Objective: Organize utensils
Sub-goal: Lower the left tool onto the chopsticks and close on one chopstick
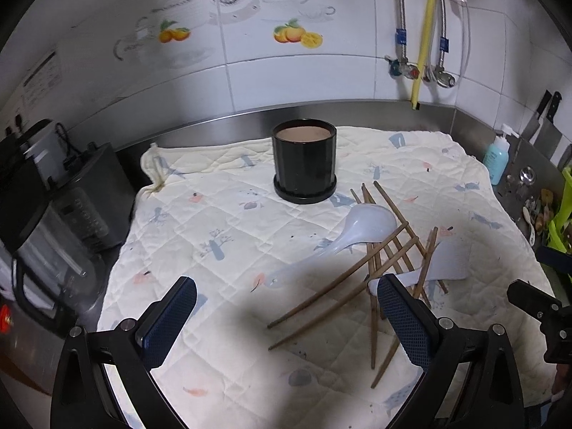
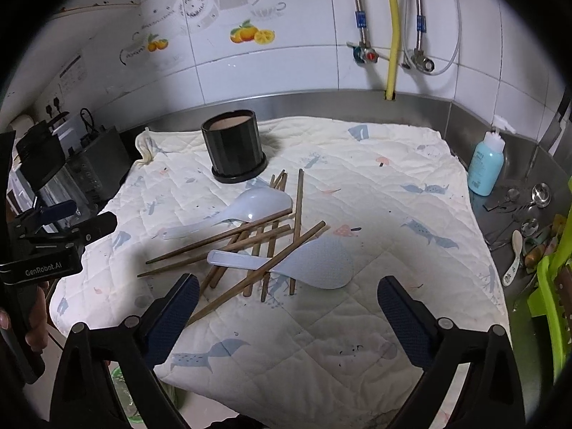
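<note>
Your left gripper [image 1: 286, 316] hangs low over the quilted cloth [image 1: 221, 214], fingers spread wide and holding nothing; its right-hand pad sits just before the near ends of the chopsticks [image 1: 379, 261] at lower right of that frame. Your right gripper [image 2: 287, 307] is likewise spread apart and empty, centred at the bottom of its frame with the utensil heap directly ahead.

The heap lies mid-frame in the right wrist view: brown chopsticks [image 2: 257, 246] crossed loosely over one another, a white rice paddle [image 2: 307, 262] lying across them with at least one stick over its handle, and a white ladle [image 2: 250, 203] lying just behind the pile. The black holder [image 2: 234, 146] stands upright on its saucer at upper centre, apart from the heap and, as far as can be seen, with no utensils in it.

Judgement: sorting has not begun. Both grippers are held wide presumably to admit a first pick; the tangle suggests taking a top-lying piece first.
</note>
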Action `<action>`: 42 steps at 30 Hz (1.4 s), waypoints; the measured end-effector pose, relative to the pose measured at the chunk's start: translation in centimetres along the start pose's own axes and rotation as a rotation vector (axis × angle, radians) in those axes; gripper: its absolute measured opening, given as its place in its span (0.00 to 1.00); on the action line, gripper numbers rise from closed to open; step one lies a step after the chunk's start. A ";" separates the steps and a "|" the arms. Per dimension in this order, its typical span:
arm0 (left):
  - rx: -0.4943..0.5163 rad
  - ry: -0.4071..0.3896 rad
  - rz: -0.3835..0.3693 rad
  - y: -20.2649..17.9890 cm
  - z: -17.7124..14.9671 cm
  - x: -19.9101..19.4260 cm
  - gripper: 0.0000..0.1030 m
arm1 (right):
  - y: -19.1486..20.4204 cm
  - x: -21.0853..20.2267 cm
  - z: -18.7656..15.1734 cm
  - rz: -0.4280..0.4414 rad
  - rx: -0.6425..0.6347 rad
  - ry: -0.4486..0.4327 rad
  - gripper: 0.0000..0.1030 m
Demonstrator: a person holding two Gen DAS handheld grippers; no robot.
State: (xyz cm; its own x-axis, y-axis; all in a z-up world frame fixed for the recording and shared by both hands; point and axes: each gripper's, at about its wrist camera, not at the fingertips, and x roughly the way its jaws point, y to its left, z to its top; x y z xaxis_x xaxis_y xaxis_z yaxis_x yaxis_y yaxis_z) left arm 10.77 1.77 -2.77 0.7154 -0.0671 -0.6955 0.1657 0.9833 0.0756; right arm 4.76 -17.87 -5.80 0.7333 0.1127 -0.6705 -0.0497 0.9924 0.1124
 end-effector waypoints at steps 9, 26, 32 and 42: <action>0.078 0.058 -0.072 0.1 2.5 5.4 0.92 | -0.7 2.3 0.7 -0.021 0.043 0.050 1.00; 0.254 0.181 -0.333 -3.8 4.3 13.5 0.40 | -1.7 6.4 1.8 -0.031 0.106 0.145 0.85; 0.286 0.223 -0.430 -5.1 4.3 15.5 0.29 | -1.7 7.4 2.1 -0.024 0.115 0.174 0.73; 0.362 0.271 -0.551 -7.2 4.0 17.6 0.16 | -1.5 8.4 2.5 -0.017 0.136 0.191 0.64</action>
State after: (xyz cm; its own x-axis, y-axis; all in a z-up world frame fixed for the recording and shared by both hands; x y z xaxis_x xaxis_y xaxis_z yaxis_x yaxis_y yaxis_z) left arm 24.87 -7.20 -12.64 0.2767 -0.4477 -0.8503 0.7032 0.6974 -0.1384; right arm 12.74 -18.57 -9.75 0.5907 0.1162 -0.7985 0.0625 0.9800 0.1888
